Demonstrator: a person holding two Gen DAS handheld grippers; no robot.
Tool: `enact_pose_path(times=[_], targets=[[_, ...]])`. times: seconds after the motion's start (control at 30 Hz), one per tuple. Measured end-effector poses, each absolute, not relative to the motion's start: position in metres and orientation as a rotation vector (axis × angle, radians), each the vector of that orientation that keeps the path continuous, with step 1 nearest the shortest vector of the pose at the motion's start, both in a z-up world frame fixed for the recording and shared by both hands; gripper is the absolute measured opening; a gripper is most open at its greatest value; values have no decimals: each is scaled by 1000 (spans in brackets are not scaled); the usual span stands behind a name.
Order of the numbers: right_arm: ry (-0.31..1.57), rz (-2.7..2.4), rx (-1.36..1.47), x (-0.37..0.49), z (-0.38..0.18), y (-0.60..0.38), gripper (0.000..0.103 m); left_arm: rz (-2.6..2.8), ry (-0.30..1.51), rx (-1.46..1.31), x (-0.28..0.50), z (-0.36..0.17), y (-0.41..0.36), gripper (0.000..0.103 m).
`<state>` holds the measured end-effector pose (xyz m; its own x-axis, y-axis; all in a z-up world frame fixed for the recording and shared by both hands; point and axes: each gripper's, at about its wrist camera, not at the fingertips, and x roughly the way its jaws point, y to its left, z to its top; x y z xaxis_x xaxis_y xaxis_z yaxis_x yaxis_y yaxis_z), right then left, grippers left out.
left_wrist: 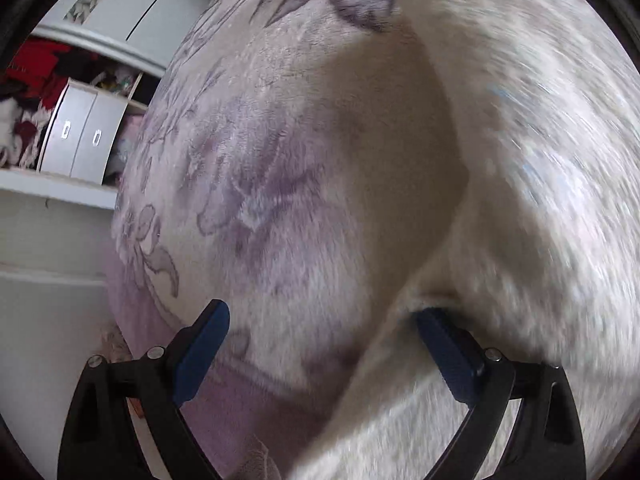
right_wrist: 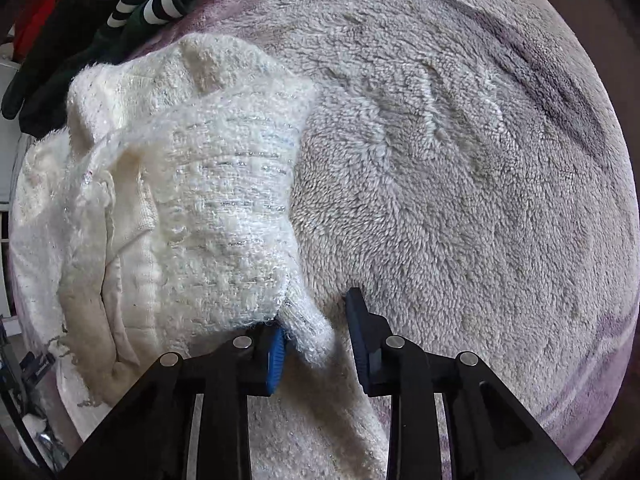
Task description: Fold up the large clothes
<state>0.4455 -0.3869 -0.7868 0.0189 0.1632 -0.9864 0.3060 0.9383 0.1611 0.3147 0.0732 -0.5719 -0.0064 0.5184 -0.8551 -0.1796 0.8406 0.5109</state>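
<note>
A fluffy white knitted sweater [right_wrist: 192,200] with faint silver threads lies bunched on a plush pale bedspread [right_wrist: 460,160] with purple flowers. In the right wrist view my right gripper [right_wrist: 316,340] is open; a fold of the sweater's edge hangs between its blue pads [right_wrist: 276,360] without being pinched. In the left wrist view the same sweater [left_wrist: 520,160] fills the right side, blurred. My left gripper [left_wrist: 324,316] is wide open, its right finger [left_wrist: 448,356] against the sweater's edge, its left finger [left_wrist: 200,352] over the bedspread [left_wrist: 260,160].
A pile of dark green, striped and red clothes [right_wrist: 120,12] lies at the bed's far left. A white wardrobe with open shelves, small drawers [left_wrist: 80,132] and red fabric [left_wrist: 40,64] stands beyond the bed's edge.
</note>
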Motion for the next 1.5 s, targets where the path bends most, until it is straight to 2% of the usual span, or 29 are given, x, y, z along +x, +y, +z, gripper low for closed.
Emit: enact_pose_path(times=[0.13,0.27,0.33,0.4,0.5,0.63,0.77,0.97,1.1,1.33,1.4,1.5], targets=[[1634,-83,403,449,-789,-368,31,576,1498,197,312,-568,91,103],[1644,-53,401,444,-776,-383,39,623,1481,237,310,-570,104,103],[1655,-10,401,447,-780,-385,39,731,1463,283,315,-571,122,103],[1640,2,371,447,-786,-387,34,744,1490,149,321,-569,151,103],[1576,-57,389,453,-788,-395,33,750,1469,125,325,-554,167,103],[1580,-88,423,447,-793,-394,33,668,1440,137,314,-526,151,103],[1655,-38,545,430,-788,-403,37,530,1461,124,294,-519,107,103],[1704,-23,537,412,-790,-423,39,438,1573,269,288,-575,51,103],[1695,-19,504,414,-797,-417,39,555,1491,288,312,-571,58,103],[1608,-13,357,443,-787,-392,38,582,1500,190,320,-577,73,103],[1590,-15,312,449,-787,-389,35,564,1493,155,317,-577,78,103],[1582,-76,411,445,-796,-406,33,531,1503,107,316,-578,86,103]])
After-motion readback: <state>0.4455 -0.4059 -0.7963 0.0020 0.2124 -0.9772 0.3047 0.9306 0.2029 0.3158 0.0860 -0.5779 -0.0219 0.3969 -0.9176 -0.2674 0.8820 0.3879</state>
